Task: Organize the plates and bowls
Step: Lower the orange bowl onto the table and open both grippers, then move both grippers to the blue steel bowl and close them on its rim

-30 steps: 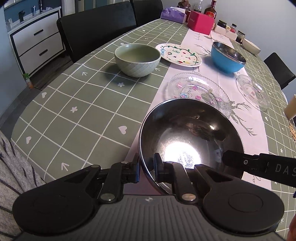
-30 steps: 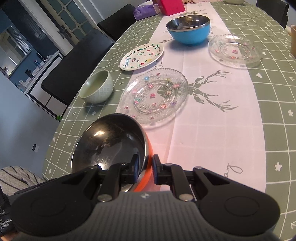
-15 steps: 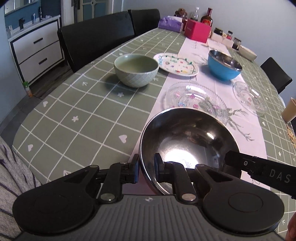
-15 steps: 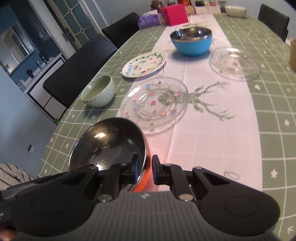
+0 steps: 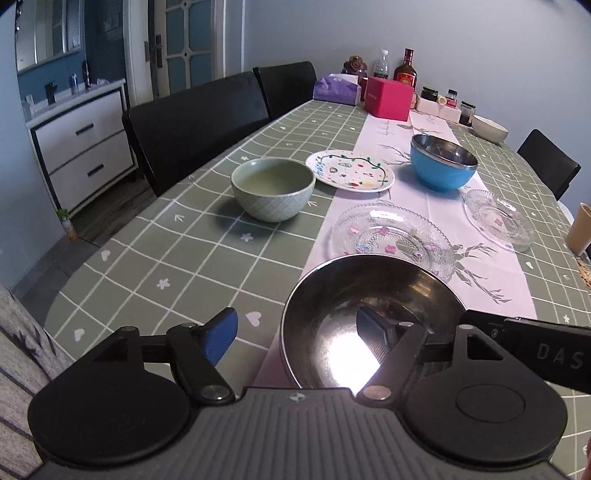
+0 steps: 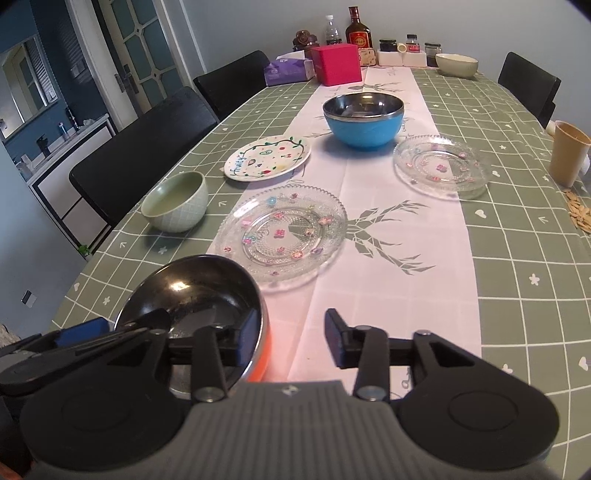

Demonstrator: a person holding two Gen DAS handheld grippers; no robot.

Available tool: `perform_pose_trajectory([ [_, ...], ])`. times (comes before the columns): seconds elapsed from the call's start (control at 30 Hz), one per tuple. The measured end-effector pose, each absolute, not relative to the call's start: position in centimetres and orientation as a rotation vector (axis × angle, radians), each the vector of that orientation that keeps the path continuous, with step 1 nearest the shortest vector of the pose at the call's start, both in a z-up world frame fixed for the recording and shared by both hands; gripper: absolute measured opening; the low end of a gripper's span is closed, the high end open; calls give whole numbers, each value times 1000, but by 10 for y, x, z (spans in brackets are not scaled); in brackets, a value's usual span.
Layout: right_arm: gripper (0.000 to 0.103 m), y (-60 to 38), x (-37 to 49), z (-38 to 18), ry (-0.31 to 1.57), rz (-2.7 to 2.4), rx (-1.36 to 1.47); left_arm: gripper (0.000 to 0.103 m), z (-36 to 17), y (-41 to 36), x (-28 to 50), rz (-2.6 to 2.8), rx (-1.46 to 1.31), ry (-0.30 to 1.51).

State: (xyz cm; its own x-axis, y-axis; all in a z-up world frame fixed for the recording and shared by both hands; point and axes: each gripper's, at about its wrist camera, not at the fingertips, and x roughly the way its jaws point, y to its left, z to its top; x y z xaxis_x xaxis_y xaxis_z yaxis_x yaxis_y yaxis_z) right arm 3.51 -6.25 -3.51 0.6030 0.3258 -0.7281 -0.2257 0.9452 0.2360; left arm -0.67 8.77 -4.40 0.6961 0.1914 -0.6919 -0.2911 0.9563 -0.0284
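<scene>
Now both grippers' jaws are opening astride the steel bowl (image 5: 369,317): left gripper (image 5: 295,336) at its nine o'clock rim, right gripper (image 6: 291,341) at three o'clock.

Table (image 6: 524,236): green checked cloth (image 6: 517,295), white runner (image 6: 399,229).

a home dining room; a long table (image 6: 517,258) under a green checked cloth, black chairs (image 5: 192,122) alongside; bottles (image 6: 358,33) and jars at the far end; a white drawer cabinet (image 5: 85,144) beside a glazed door (image 5: 184,48).
</scene>
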Motion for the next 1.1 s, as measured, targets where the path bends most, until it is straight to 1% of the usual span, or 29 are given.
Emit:
perform_pose_trajectory([
  [0.03,65,-64,35,-34,857,317,132,87,-44,87,-7,272,-133,751],
  [0.07,74,-66,34,-33,842,314,143,87,-44,86,-7,272,-129,748],
  [0.13,79,-68,32,-29,812,312,154,88,-43,86,-7,272,-128,743],
  [0.2,87,-69,32,-25,789,314,157,89,-43,88,-7,275,-136,741],
  [0.23,94,-69,32,-24,773,316,163,89,-43,89,-7,278,-142,743],
  [0.27,99,-70,31,-23,759,319,167,89,-42,91,-7,283,-147,746],
  [0.3,100,-70,31,-22,752,319,166,89,-41,92,-8,287,-153,744],
  [0.43,100,-69,33,-21,753,309,153,89,-32,95,-12,297,-156,720],
  [0.63,100,-85,40,-12,766,291,219,89,-15,95,-11,327,-146,703],
  [0.73,100,-97,47,0,760,266,234,89,-4,92,-7,300,-125,699],
  [0.87,100,-112,63,17,775,241,182,89,15,85,3,249,-94,685],
  [1.0,100,-138,78,33,750,209,206,89,29,79,15,150,-116,682],
  [1.1,100,-156,91,48,720,167,208,89,38,69,26,72,-37,661],
])
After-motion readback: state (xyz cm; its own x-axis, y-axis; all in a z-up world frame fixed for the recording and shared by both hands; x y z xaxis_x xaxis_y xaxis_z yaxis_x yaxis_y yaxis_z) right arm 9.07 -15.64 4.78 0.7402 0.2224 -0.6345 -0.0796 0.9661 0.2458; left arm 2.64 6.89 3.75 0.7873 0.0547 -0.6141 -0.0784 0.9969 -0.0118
